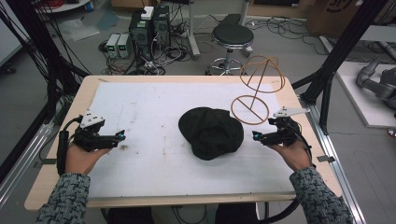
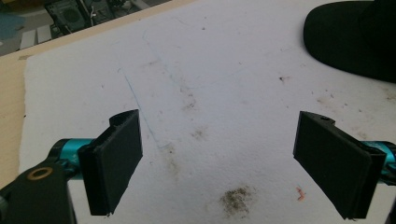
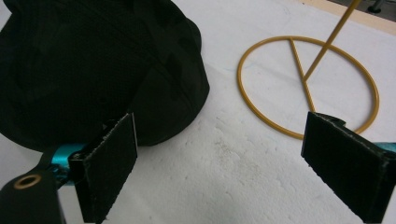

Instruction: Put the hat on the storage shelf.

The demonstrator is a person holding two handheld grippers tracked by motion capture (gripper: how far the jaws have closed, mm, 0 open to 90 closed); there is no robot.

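Note:
A black cap [image 1: 211, 131] lies crumpled on the white mat [image 1: 149, 112], a little right of centre. Behind it to the right stands a gold wire hat stand [image 1: 256, 88], its ring base flat on the mat. My right gripper [image 1: 256, 136] is open just right of the cap, jaws wide apart, with the cap [image 3: 93, 65] ahead on its left and the stand's base ring [image 3: 308, 86] ahead on its right. My left gripper [image 1: 120, 136] is open over the mat's left part, well apart from the cap [image 2: 355, 37], with nothing between its jaws.
The mat covers most of a light wooden table [image 1: 60, 140] and carries dirt stains [image 2: 236, 199]. Beyond the far edge stand a black stool [image 1: 232, 37] and computer boxes with cables [image 1: 149, 32]. Black frame posts [image 1: 327, 79] rise at both sides of the table.

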